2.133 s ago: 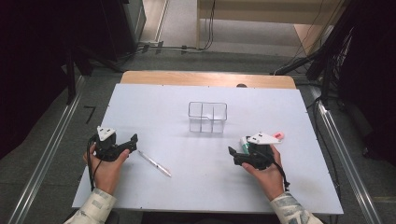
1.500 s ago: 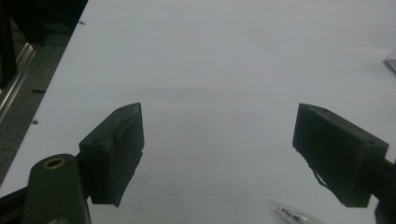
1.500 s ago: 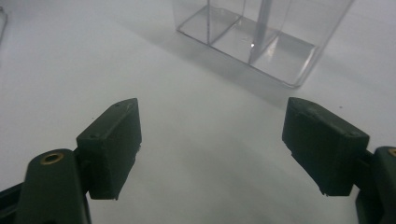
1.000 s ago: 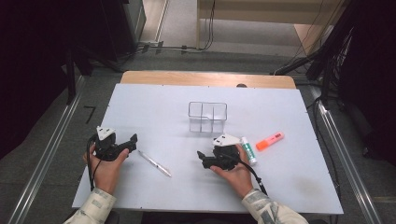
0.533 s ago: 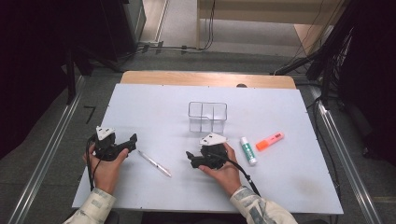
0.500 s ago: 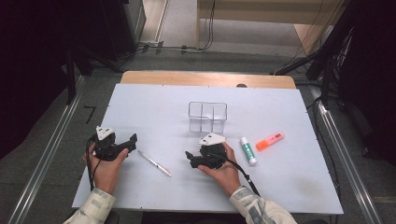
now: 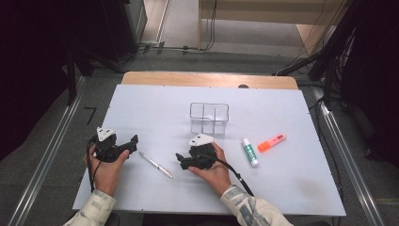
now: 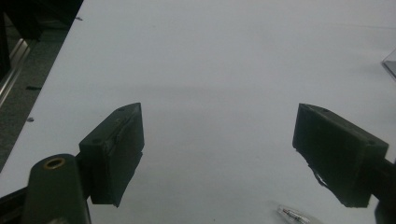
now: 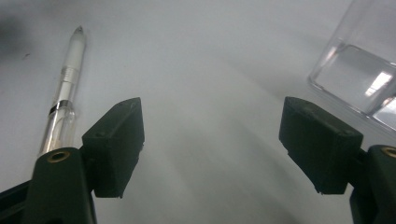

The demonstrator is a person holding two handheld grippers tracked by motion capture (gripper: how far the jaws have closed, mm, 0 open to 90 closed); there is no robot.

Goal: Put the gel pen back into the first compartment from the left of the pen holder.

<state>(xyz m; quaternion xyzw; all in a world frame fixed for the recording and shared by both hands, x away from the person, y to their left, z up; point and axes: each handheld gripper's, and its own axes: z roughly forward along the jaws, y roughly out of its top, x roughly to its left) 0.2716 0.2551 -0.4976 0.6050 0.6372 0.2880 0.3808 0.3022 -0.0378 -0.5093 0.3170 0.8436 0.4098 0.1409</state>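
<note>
A clear pen (image 7: pixel 156 165) lies on the white table (image 7: pixel 141 108) between my two hands; it also shows at the left of the right gripper view (image 9: pixel 65 88). My right gripper (image 7: pixel 180 160) stands open just right of the pen, jaws wide apart with nothing between them (image 9: pixel 210 149). My left gripper (image 7: pixel 133 141) is open near the table's left side, just left of the pen, nothing between its jaws (image 8: pixel 219 158). A clear plastic box (image 7: pixel 209 118) with two compartments stands behind the right gripper and shows at the upper right (image 9: pixel 364 70).
A white glue stick (image 7: pixel 250 151) with a green band and an orange highlighter (image 7: pixel 271 141) lie to the right of my right hand. The pen's tip (image 8: pixel 294 215) shows at the bottom of the left gripper view. Dark floor and cables surround the table.
My right gripper has moved left from the glue stick and highlighter to the middle of the table, close to the pen. The left gripper has stayed put.
</note>
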